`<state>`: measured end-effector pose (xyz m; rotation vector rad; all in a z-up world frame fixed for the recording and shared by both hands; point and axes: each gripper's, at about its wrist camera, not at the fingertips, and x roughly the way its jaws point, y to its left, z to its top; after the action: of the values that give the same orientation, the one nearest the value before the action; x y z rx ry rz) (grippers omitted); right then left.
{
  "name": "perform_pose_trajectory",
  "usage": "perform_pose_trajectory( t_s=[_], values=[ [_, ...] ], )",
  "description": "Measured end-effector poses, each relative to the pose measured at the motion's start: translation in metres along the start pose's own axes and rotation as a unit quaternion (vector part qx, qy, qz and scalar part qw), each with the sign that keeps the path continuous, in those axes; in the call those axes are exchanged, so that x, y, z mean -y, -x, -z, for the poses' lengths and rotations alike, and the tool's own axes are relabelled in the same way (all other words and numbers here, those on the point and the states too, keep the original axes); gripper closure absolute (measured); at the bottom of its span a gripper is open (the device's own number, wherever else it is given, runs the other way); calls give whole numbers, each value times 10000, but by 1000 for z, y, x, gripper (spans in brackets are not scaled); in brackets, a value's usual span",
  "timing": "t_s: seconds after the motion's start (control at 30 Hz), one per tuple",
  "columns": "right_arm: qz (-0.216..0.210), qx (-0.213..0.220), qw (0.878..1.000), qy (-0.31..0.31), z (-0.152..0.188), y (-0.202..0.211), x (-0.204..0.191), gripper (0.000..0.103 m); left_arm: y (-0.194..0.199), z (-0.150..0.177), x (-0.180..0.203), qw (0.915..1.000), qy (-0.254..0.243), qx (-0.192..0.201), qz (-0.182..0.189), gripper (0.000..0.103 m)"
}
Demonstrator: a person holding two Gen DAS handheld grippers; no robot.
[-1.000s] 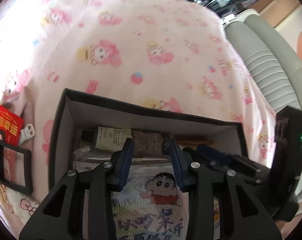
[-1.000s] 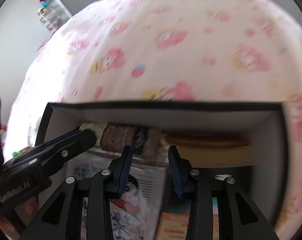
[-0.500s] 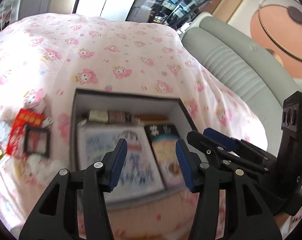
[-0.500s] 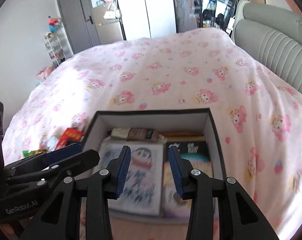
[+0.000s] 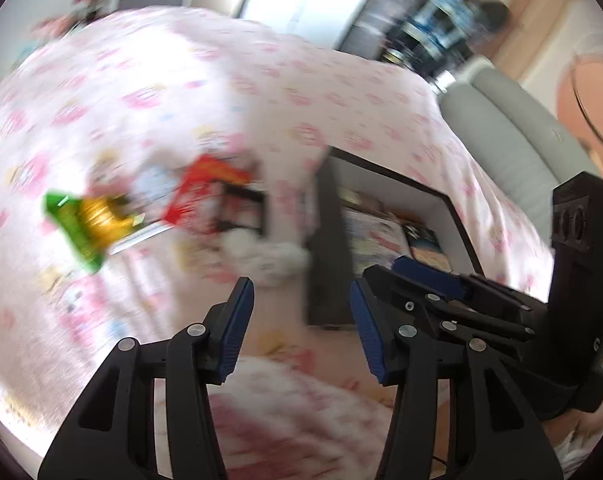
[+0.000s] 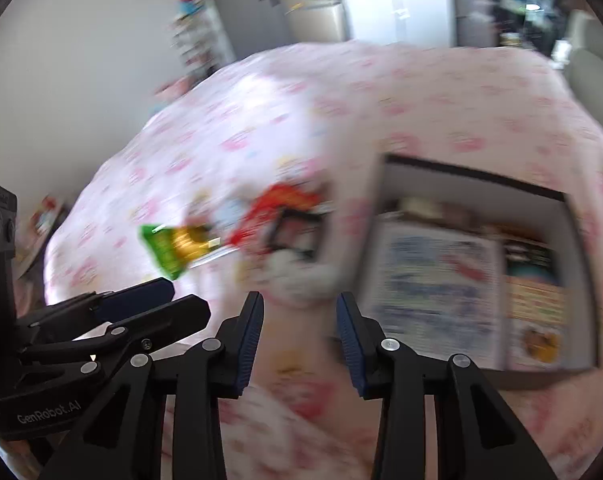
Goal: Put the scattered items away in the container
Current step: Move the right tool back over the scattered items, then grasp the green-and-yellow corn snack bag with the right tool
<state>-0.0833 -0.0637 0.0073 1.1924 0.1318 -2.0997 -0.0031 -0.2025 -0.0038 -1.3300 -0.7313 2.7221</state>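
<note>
A black box (image 6: pixel 477 178) with white inner walls sits on the pink printed bedspread and holds books and packets; it also shows in the left wrist view (image 5: pixel 325 280). Left of it lie a green and gold snack packet (image 5: pixel 85 220), a red packet (image 5: pixel 205 192), a small black frame (image 5: pixel 241 212) and a white plush (image 5: pixel 265 254). They show in the right wrist view too: the packet (image 6: pixel 173 246), the red packet (image 6: pixel 277 208), the plush (image 6: pixel 297 276). My left gripper (image 5: pixel 301 328) is open and empty above the bedspread. My right gripper (image 6: pixel 299 324) is open and empty beside it. Both views are motion-blurred.
A grey padded headboard (image 5: pixel 517 148) stands to the right of the bed. Cabinets and shelves (image 6: pixel 321 4) line the far wall. The bedspread (image 5: pixel 141 92) spreads far around the items.
Both grippers have pulled back from over the box and swung left, so the scattered items are now ahead of them. Both stay open and empty.
</note>
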Motion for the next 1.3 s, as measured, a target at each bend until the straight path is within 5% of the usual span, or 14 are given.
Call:
perform_pose_trajectory(
  t_s=[0.17, 0.3, 0.47, 0.6, 0.7, 0.83, 0.9, 1.1, 1.2, 1.23, 1.3],
  values=[
    [-674, -584, 9951, 419, -23, -64, -51, 68, 5, -2, -77, 9944, 826, 275, -592, 48],
    [-739, -1025, 9904, 560, -43, -109, -67, 68, -13, 3, -149, 9792, 1695, 297, -1076, 48],
    [-941, -1477, 9829, 568, -63, -160, -76, 68, -55, -1, -209, 9677, 2413, 143, -708, 47],
    [-953, -1814, 9767, 641, -72, -197, -85, 68, -79, -10, -227, 9614, 2616, 135, -846, 48],
    [-1075, -2072, 9699, 696, -76, -223, -89, 67, -83, -10, -240, 9481, 2862, 157, -1380, 72],
    [-1276, -2311, 9607, 855, -77, -248, -95, 62, -70, -7, -247, 9335, 2845, 379, -2151, 73],
    [-1531, -2393, 9558, 758, -79, -260, -96, 57, -74, -9, -252, 9363, 2794, 385, -2094, 72],
    [-2014, -2767, 9381, 527, -73, -296, -106, 45, -91, -13, -274, 9420, 3174, 493, -972, 60],
    [-2234, -2739, 9352, 203, -74, -306, -101, 45, -92, -15, -277, 9426, 3213, 517, -751, 85],
    [-2349, -2734, 9327, 151, -75, -307, -101, 56, -92, -15, -274, 9437, 3211, 509, -612, 98],
    [-2404, -2678, 9324, 337, -74, -300, -106, 57, -87, -18, -262, 9484, 3036, 535, -746, 98]
  ],
)
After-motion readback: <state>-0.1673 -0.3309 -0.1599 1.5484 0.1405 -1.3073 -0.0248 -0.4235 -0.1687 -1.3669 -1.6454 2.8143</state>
